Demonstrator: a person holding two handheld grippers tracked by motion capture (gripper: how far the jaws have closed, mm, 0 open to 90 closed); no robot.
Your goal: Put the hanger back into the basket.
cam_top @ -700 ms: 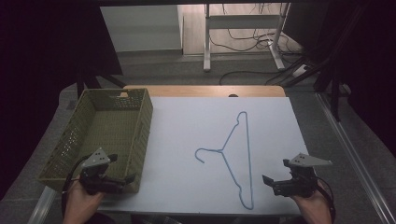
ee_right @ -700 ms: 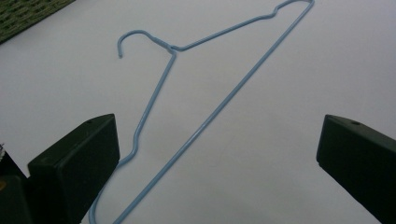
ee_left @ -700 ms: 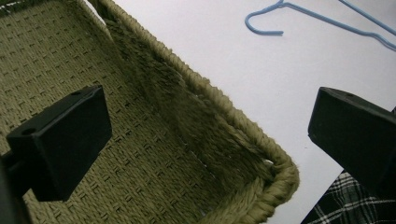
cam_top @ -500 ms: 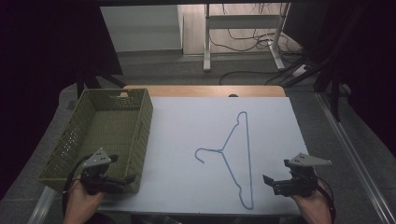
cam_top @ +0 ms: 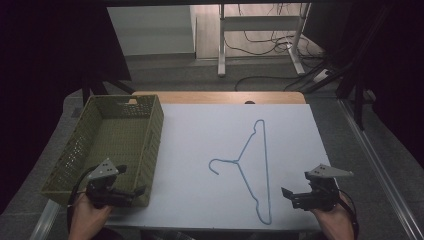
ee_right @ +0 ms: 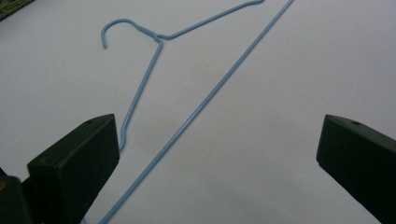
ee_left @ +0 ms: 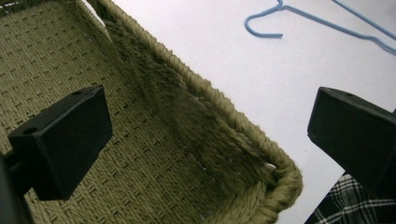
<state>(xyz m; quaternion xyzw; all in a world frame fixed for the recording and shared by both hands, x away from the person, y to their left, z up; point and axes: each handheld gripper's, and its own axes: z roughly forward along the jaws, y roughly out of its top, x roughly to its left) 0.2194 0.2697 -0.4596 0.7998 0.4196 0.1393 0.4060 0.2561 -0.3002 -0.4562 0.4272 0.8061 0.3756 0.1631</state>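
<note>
Blue wire hanger (cam_top: pixel 252 167) lies flat on the white sheet (cam_top: pixel 200 135) covering the bench (cam_top: pixel 220 97), roughly mid-sheet, a bit right of centre. Hook end points left toward the basket; the long straight bar runs from the far end down to the near edge of the sheet. Nothing touching it.

Right claw (cam_top: pixel 290 195) sits low at the near right corner of the sheet, held in the person's right hand (cam_top: pixel 334 220), aimed left at the hanger's near end. Jaws spread wide, nothing between the pads. In the right gripper view the hanger (ee_right: pixel 196 105) runs diagonally ahead of the jaws on the sheet, its near stretch passing close by the left-side jaw, no contact that can be made out.

Left claw (cam_top: pixel 136 192) is at the near right corner of the green woven basket (cam_top: pixel 150 130), held in the left hand (cam_top: pixel 87 220). Jaws spread wide, gripping nothing. The left gripper view has one jaw over the basket (ee_left: pixel 224 112) interior and the other over the white sheet, the rim running between them; touching or not, cannot tell. Hanger hook (ee_left: pixel 261 23) lies further out on the sheet, well apart from this claw.

Basket stands at the left edge of the sheet, just beside it.
</note>
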